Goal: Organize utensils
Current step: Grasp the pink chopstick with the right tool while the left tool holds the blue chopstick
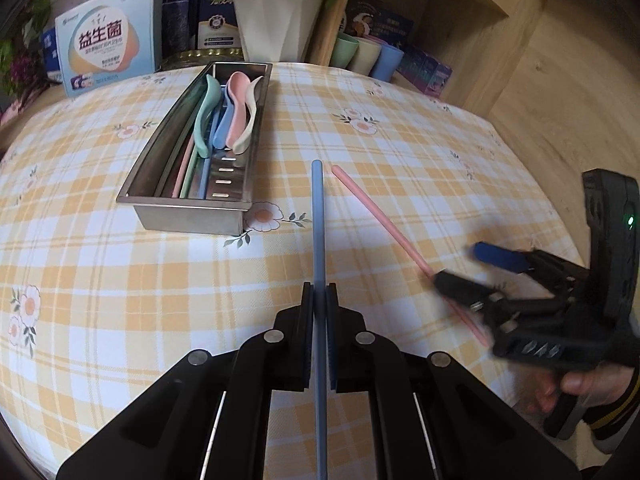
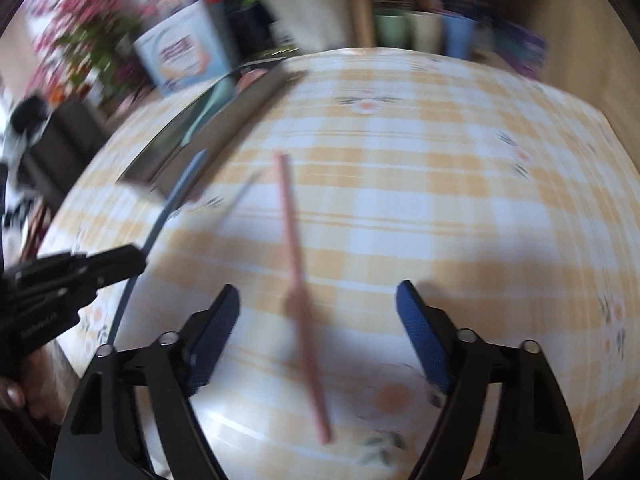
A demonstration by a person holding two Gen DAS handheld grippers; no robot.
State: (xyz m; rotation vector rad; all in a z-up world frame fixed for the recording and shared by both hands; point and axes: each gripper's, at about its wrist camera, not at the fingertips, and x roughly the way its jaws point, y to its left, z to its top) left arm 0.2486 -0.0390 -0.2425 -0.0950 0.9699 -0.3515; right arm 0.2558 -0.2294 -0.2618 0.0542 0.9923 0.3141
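Observation:
My left gripper (image 1: 320,292) is shut on a blue chopstick (image 1: 318,220) that sticks out ahead above the checked tablecloth, toward the near end of the steel utensil tray (image 1: 188,216). The tray holds pastel spoons (image 1: 232,112) and several chopsticks. A pink chopstick (image 1: 384,220) lies slanted on the cloth to the right. My right gripper (image 2: 318,290) stands open over it, the pink chopstick (image 2: 296,264) lying between the blue pads (image 2: 420,332) without contact. The blurred right wrist view also shows the left gripper (image 2: 138,258) holding the blue chopstick (image 2: 172,200) beside the tray (image 2: 248,100).
Behind the tray stand a white plant pot (image 1: 276,24) and a printed box (image 1: 108,48). Three pastel cups (image 1: 368,54) sit at the back right by a wooden shelf (image 1: 440,8). A hand (image 1: 580,384) holds the right gripper near the table's right edge.

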